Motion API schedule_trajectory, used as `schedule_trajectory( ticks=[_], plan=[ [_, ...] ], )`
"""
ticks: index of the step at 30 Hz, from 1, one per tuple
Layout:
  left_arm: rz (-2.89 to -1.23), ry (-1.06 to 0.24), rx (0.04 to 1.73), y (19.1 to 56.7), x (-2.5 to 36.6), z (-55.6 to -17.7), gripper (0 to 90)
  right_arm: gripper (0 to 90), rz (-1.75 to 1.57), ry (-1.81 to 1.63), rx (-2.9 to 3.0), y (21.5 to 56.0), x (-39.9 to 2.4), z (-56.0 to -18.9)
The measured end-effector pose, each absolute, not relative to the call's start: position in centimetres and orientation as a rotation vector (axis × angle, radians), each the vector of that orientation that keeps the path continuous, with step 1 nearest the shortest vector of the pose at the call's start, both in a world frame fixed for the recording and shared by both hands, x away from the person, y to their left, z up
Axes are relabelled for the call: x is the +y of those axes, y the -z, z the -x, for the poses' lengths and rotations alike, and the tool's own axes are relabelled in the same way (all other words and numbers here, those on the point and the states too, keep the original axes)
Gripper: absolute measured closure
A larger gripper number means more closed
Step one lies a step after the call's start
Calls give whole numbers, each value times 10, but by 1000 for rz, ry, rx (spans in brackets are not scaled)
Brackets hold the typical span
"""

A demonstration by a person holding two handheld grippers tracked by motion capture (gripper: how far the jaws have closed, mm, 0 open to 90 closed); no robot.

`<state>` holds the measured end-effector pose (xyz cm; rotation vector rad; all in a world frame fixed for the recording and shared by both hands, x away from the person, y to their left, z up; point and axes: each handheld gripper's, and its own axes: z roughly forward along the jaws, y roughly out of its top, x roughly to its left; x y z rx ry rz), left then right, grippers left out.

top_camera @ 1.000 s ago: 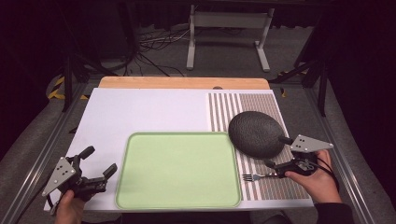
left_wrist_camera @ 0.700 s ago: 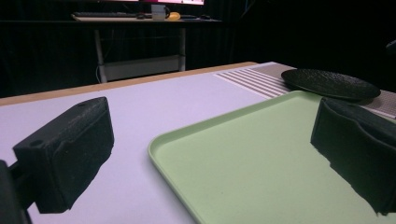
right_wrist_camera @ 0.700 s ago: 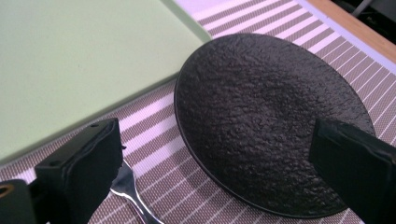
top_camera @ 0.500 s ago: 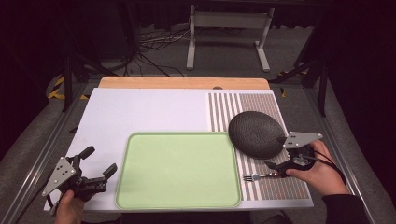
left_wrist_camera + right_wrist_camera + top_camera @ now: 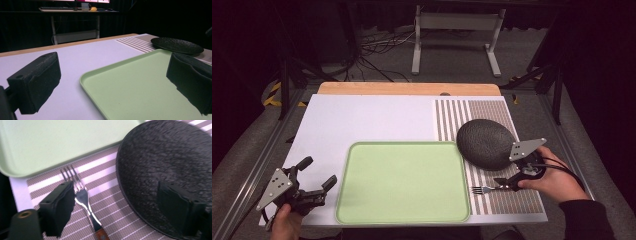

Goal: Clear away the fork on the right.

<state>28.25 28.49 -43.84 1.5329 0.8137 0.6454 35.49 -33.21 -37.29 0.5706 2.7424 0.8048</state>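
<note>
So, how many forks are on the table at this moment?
1. The fork lies on the striped mat, between the green tray and the right hand-held gripper, beside the dark plate.

Light falls from above onto the white table (image 5: 372,125), which shows bright and even in the high view while the floor and everything beyond its far edge sink into near black. In the left gripper view the near jaws are soft and out of focus, and the green tray (image 5: 140,87) is sharper. The right gripper view is smeared with blur across the dark plate (image 5: 170,170), and the fork (image 5: 83,200) throws a bright glint.
</note>
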Motion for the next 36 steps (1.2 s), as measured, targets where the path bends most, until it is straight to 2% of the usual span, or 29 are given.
schedule_trajectory(
  ticks=[14,34,36],
  plan=[
    [-1541,-646,812,438,285,-282,0,303,-482,-487,2913,380,-328,-360],
    [-1539,-648,814,438,285,-282,0,308,-451,-239,3023,396,-322,-359],
    [-1540,-648,814,438,285,-282,0,333,-432,-242,3023,398,-321,-360]
  ],
)
